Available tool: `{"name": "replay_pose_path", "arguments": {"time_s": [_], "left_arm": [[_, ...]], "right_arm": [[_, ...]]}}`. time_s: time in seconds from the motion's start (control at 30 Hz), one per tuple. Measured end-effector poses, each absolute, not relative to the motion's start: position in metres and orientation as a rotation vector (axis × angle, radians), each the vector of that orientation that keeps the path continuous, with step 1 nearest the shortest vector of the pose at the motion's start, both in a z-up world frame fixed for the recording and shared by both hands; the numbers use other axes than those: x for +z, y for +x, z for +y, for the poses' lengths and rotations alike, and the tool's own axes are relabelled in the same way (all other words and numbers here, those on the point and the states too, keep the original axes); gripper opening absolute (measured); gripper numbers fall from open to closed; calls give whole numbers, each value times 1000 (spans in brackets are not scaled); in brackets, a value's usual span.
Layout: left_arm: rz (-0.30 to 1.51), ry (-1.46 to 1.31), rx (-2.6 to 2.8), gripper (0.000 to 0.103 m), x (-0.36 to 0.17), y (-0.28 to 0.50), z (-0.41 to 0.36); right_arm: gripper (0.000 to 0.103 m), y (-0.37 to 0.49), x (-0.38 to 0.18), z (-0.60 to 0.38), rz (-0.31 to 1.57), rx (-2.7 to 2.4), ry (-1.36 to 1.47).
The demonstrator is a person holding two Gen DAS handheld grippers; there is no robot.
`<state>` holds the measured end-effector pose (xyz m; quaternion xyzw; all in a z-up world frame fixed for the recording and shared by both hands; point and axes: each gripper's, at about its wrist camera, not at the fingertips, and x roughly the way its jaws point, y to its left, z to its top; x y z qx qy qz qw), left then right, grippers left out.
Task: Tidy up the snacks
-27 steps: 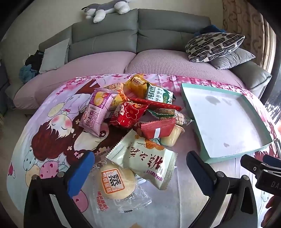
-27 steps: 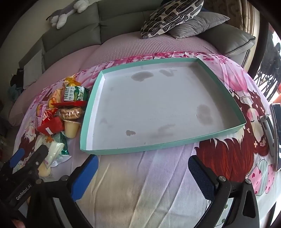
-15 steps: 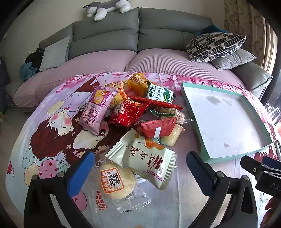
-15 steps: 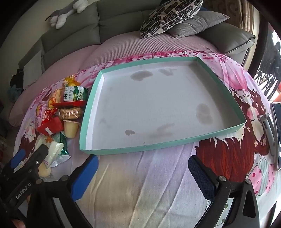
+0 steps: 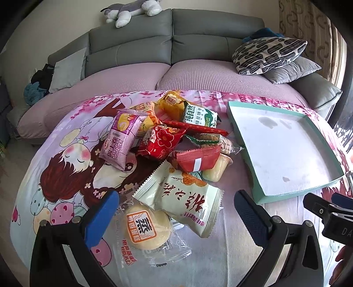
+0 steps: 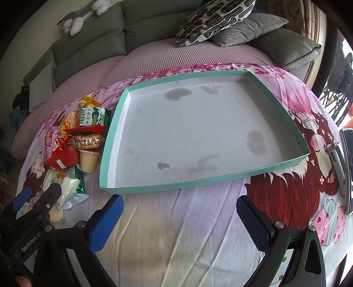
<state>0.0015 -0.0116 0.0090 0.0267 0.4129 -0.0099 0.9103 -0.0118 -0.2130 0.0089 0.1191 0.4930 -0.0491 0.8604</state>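
Note:
A pile of snack packets lies on the cartoon-print cloth. It holds a pale green packet (image 5: pixel 183 198), a round bun in clear wrap (image 5: pixel 147 227), a red packet (image 5: pixel 196 160), a pink roll packet (image 5: pixel 121 141) and a green-white biscuit pack (image 5: pixel 198 116). An empty teal-rimmed tray (image 5: pixel 242 141) sits to the right of the pile; it fills the right wrist view (image 6: pixel 110 141). My left gripper (image 5: pixel 176 212) is open just above the bun and pale green packet. My right gripper (image 6: pixel 179 220) is open and empty above the cloth in front of the tray.
A grey sofa (image 5: pixel 172 44) with cushions (image 5: pixel 267 55) and a plush toy (image 5: pixel 132 11) stands behind the table. A phone (image 6: pixel 347 167) and a metal object (image 6: pixel 337 159) lie at the table's right edge. The snack pile shows left of the tray in the right wrist view (image 6: pixel 72 143).
Both grippers have hardly moved; the left wrist view has shifted slightly. Nothing was taken hold of or let go.

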Motion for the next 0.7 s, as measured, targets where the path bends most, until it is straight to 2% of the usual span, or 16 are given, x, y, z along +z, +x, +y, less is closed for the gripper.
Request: {"name": "replay_pose_path", "arguments": {"time_s": [0.7], "left_arm": [[872,57,-16,103,6,2,-11]], "right_arm": [[103,-12,8,-212,1037,-113,233]]}}
